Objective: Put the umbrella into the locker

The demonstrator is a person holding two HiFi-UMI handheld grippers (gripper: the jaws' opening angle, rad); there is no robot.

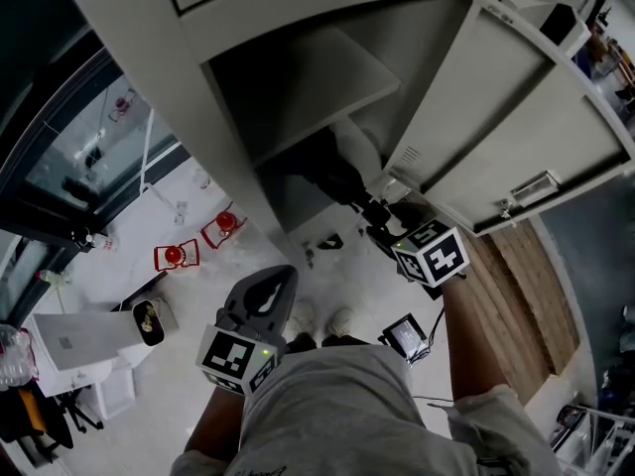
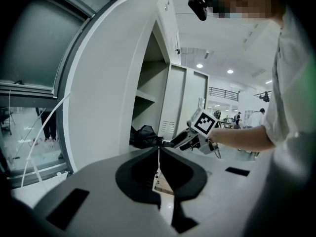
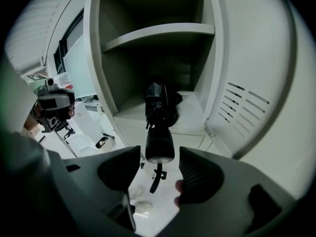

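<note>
1. The umbrella [image 3: 159, 105] lies folded on the floor of the locker's [image 3: 98, 73] lower compartment, under the shelf [image 3: 158, 32]. Its canopy end is inside, and its handle [image 3: 159, 143] points outward and seems to reach past the front lip.
2. Its long axis runs front to back, straight into the locker and nearly in line with the right gripper's own jaws.
3. A strap [image 3: 157, 176] hangs down from the handle's end.
4. The right gripper [image 3: 159, 152] sits at the handle end. Its jaws stand apart, one on each side of the handle, with a gap showing on both sides. It is released, not clamped on the handle.
5. The left gripper [image 2: 159, 149] hangs low by the person's hip, well apart from the locker. Its jaws are pressed together on nothing.
6. The door [image 3: 256, 78] stands swung open to the right of the opening, beside the right gripper.
7. Judgement: the right gripper is much the nearer, and the umbrella is as good as stowed.
   - Whatever move comes next should run along the umbrella's axis: a nudge inward on the handle, or a straight pull back.
   - A sideways move risks catching the handle or strap and dragging the umbrella out.
</note>
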